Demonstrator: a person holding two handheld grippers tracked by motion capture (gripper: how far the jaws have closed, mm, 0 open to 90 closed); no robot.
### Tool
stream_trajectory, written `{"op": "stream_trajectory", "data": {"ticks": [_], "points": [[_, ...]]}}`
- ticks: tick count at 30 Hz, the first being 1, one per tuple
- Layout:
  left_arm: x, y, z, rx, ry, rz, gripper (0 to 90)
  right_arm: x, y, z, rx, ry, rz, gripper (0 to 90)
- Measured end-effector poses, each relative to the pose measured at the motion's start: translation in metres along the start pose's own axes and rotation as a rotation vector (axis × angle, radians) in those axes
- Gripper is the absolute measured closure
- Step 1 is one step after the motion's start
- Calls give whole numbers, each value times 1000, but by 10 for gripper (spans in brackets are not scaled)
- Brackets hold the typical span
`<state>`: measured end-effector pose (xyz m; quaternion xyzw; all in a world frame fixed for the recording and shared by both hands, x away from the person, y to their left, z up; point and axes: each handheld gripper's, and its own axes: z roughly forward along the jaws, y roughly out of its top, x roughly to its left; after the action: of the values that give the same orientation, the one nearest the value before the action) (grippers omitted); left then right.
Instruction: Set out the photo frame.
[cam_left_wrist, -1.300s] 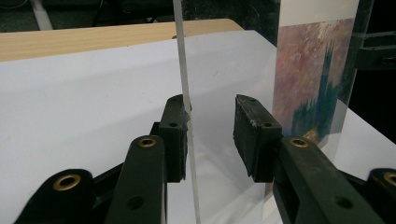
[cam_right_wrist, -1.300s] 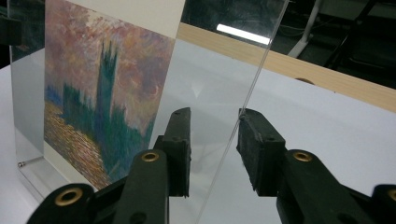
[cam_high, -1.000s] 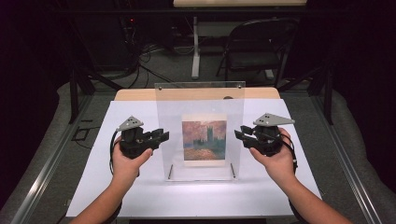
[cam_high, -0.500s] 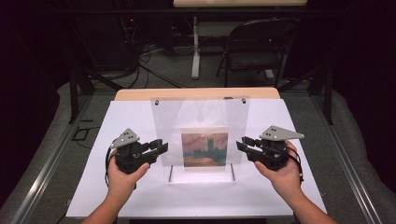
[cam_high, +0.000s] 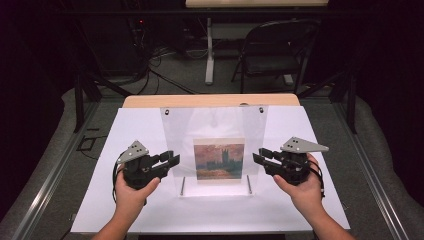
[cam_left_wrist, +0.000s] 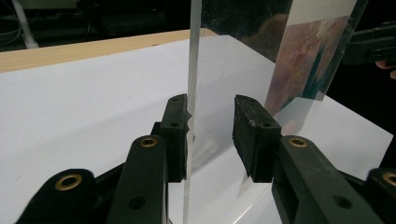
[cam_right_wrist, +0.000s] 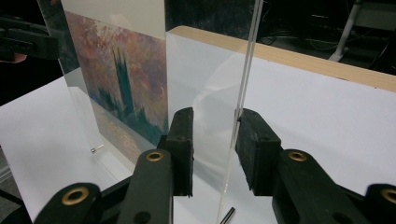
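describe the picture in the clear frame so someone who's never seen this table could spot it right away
Start at the white table: a clear acrylic frame stands upright at its middle, between the two grippers. Low in that frame's centre sits the picture, a small painting of dark towers against a hazy orange-pink sky. It is the one patch of colour on the white surface.

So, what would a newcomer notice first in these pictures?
First, the clear plastic frame standing upright in the middle of the white table, with a painting print of towers at sunset inside. Then the two black tongs beside it: the left tongs and the right tongs each straddle one side edge of the frame.
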<state>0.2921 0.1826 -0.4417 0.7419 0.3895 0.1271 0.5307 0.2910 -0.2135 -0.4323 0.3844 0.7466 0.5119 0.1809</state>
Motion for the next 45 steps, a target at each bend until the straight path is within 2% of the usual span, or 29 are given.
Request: {"op": "stream_trajectory", "data": {"ticks": [10, 14, 17, 20, 23, 25, 28, 30, 34, 38, 41, 45], "points": [[-3, 1, -4, 4, 8, -3, 611, -1, 0, -2, 14, 24, -7, 608], [-2, 2, -10, -13, 14, -10, 550, -2, -1, -5, 5, 15, -13, 487], [2, 2, -23, -38, 47, -8, 523, -4, -2, -11, -17, 10, 6, 441], [4, 1, -30, -53, 60, -7, 501, -7, -2, -16, -30, 7, 11, 409], [9, -2, -41, -73, 78, -26, 460, -11, -4, -27, -59, -32, 5, 386], [13, -6, -47, -84, 95, -39, 436, -14, -6, -34, -70, -46, 18, 382], [22, -12, -57, -88, 114, -64, 400, -19, -10, -45, -72, -79, 24, 378], [27, -16, -60, -63, 115, -76, 370, -22, -15, -51, -79, -102, 30, 378], [36, -31, -65, -69, 158, -98, 362, -24, -30, -58, -95, -141, 54, 378], [44, -51, -64, -54, 214, -115, 363, -26, -46, -59, -81, -171, 73, 377], [48, -64, -63, -39, 261, -101, 363, -29, -56, -58, -57, -197, 79, 377], [50, -78, -58, -20, 260, -124, 364, -33, -70, -55, -35, -230, 82, 376]]}}
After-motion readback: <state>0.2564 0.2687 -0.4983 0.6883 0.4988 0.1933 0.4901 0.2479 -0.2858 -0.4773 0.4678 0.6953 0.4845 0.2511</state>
